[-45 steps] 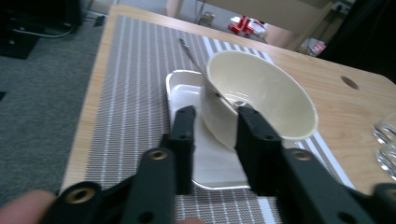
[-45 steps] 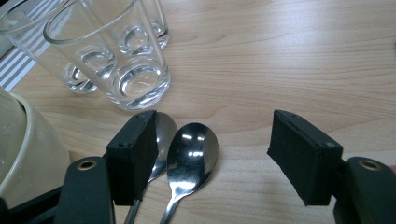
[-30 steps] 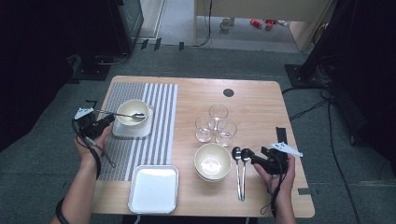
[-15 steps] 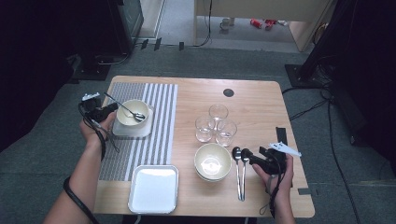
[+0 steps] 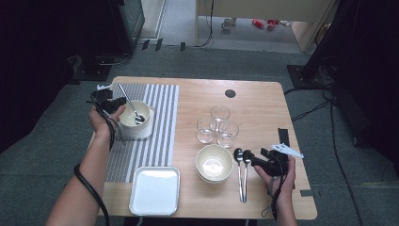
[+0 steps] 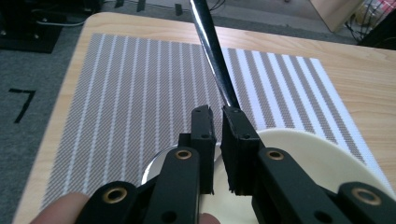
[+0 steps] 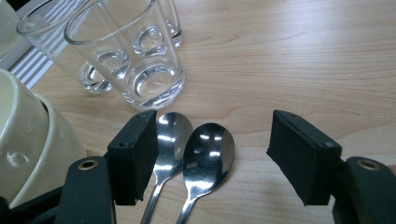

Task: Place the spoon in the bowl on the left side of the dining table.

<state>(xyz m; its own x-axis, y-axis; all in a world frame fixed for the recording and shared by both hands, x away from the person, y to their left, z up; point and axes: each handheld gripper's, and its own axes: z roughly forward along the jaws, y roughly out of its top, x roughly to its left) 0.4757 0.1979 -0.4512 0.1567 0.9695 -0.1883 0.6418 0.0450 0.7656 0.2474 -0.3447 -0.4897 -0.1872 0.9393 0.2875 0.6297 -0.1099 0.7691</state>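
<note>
Left tool (image 6: 217, 116) grips spoon (image 5: 129, 102) — resting in bowl (image 5: 147, 113).

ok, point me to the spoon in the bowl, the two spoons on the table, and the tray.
spoon in the bowl (image 5: 128, 100), high view, mid handle
two spoons on the table (image 7: 205, 150), right gripper view, bowl of the right-hand spoon
tray (image 5: 155, 189), high view, flat white middle
</note>
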